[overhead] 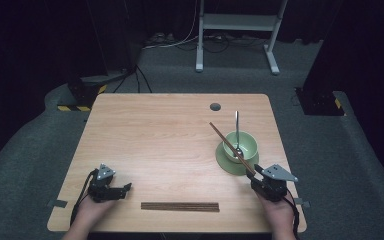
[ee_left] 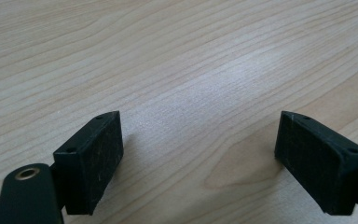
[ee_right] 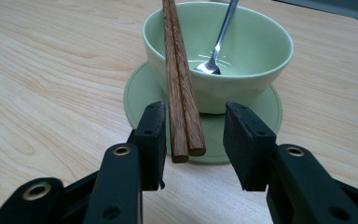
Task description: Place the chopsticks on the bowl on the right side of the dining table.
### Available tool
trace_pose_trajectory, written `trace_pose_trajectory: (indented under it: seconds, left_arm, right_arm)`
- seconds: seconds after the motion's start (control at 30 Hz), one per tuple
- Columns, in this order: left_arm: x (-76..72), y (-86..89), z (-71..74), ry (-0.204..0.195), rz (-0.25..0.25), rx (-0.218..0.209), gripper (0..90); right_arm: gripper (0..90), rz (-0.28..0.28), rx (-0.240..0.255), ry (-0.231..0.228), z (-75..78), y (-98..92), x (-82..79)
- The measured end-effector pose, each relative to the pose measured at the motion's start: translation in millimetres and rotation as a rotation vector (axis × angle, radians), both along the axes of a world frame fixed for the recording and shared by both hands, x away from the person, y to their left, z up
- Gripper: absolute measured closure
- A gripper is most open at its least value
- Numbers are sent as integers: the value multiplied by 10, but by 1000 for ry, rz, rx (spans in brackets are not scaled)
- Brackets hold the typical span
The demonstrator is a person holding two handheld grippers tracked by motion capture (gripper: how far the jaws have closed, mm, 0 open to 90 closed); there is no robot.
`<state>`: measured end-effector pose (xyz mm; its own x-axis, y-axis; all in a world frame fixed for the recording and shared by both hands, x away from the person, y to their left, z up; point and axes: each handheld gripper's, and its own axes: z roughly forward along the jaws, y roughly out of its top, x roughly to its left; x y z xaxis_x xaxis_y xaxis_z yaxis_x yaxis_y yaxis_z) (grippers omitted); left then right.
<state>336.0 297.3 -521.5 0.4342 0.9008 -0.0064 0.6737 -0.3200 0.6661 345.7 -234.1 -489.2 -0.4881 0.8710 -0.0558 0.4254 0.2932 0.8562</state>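
chopsticks [ee_right: 182, 93] lie between the right gripper [ee_right: 193, 140] – jaws spread, unpinched; tips over the bowl [ee_right: 256, 56].

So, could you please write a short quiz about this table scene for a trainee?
1. True or false: the spoon lies in the bowl.
2. What stands between the right gripper jaws: A chopsticks, B spoon, C nothing?
3. What does the bowl stand on?

Key: 1 true. 2 A; the pads do not press them. 3 A green saucer.
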Motion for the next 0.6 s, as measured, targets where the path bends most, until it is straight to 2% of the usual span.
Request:
trace_pose_trajectory:
  seconds: [0.07,0.13,0.17,0.23,0.37,0.43,0.47,0.57,0.6]
  left_arm:
    - [59,-6,28,30,3,-15,149]
    - [113,-20,81,26,-3,-23,148]
    - [146,-29,119,17,-3,-24,148]
    - [215,-40,212,-10,11,-52,146]
    - [372,-97,400,-66,10,-130,150]
    - [437,-161,447,-77,9,-146,150]
    - [495,-232,480,-92,-3,-169,148]
    - [535,-315,494,-108,-15,-187,148]
    - [558,-415,502,-126,-37,-187,148]
  right_arm:
    - [567,-12,0,0,2,-8,-11]
    - [544,-25,-6,-1,2,-26,-17]
    - [541,-35,-4,1,-1,-38,-19]
    - [538,-51,6,9,-10,-68,-23]
    - [521,-81,3,2,7,-118,-47]
    - [506,-105,20,2,12,-149,-60]
    - [501,-124,43,10,2,-169,-67]
    - [501,-137,42,14,2,-173,-72]
    - [502,-144,31,16,19,-170,-72]
